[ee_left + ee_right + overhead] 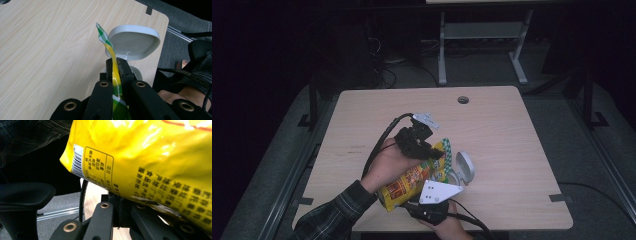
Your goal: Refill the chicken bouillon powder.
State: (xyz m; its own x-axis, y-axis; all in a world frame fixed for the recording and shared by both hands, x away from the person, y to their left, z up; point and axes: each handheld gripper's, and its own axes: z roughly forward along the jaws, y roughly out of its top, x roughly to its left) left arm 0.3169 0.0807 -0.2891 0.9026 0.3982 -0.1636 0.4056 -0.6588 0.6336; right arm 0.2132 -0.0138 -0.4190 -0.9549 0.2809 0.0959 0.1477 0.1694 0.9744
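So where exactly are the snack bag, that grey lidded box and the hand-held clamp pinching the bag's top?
snack bag (404, 182), high view, printed front.
grey lidded box (133, 43), left gripper view, inside of its raised lid.
left gripper (115, 71), left gripper view, jaws shut on the bag's top edge.

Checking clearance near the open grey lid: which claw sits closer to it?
Left. The left claw, clamping the snack bag's top edge, sits just short of the grey lid; the right claw grips the bag lower, farther away.

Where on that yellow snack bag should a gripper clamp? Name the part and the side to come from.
Clamp the flat sealed top edge of the snack bag, probably edge-on from the side away from the grey container. That seam is thin and flat, so the jaws close fully on it, as the left gripper shows. The puffed body would likely slip.
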